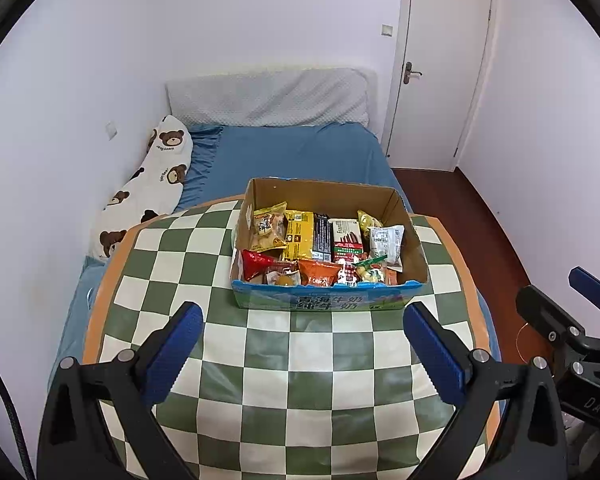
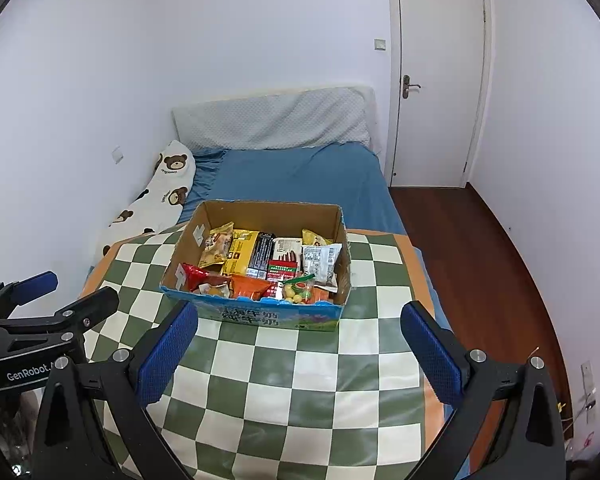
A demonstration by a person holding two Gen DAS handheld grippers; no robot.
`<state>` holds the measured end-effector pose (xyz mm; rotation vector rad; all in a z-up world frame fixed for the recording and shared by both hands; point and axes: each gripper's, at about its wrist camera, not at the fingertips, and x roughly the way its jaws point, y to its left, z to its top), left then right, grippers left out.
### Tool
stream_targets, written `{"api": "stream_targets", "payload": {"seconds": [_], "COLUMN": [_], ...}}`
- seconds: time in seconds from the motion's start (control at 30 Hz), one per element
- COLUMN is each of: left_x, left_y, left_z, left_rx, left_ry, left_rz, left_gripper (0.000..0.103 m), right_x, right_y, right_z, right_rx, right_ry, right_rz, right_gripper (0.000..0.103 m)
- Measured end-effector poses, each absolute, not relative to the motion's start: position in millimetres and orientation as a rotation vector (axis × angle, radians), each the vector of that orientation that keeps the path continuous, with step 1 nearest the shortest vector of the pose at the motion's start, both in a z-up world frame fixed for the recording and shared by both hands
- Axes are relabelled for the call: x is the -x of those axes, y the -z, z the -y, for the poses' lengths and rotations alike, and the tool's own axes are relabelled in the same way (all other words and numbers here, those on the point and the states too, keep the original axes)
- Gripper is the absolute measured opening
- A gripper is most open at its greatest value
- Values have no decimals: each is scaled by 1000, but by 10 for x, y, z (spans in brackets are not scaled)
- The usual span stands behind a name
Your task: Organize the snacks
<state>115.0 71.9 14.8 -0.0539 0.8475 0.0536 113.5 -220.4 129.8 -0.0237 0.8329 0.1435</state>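
Observation:
An open cardboard box (image 1: pixel 416 248) (image 2: pixel 180 254) with a blue printed front stands on the green-and-white checkered cloth (image 1: pixel 284 368) (image 2: pixel 284 384). Several snack packets fill it: a yellow pack (image 1: pixel 299 235) (image 2: pixel 240 257), a red bag (image 1: pixel 256 264) (image 2: pixel 195 275), an orange bag (image 1: pixel 319 273) (image 2: pixel 249 286) and a white packet (image 1: pixel 386 242) (image 2: pixel 320 260). My left gripper (image 1: pixel 302 318) hovers open just in front of the box, nothing between its blue pads. My right gripper (image 2: pixel 299 318) is open too, in front of the box. Each gripper shows at the edge of the other's view.
The cloth covers a surface over a bed with a blue sheet (image 1: pixel 300 152) (image 2: pixel 300 176). A bear-print pillow (image 1: pixel 148 192) (image 2: pixel 156 196) lies along the left wall. A white door (image 1: pixel 440 68) (image 2: pixel 436 80) and dark wood floor (image 2: pixel 472 260) are at the right.

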Motion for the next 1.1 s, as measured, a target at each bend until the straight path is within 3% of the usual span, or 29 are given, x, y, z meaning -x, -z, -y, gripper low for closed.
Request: {"api": "stream_targets", "payload": {"seconds": [1.1], "left_x": [-2216], "left_y": [631], "left_z": [-671], "left_rx": [-4], "left_ry": [-119], "left_rz": [-910], "left_gripper": [103], "right_x": [-2174], "right_y": [-391], "right_z": [2199], "right_rx": [57], "right_ry": [-21], "right_rz": [-882], "right_gripper": [103]}}
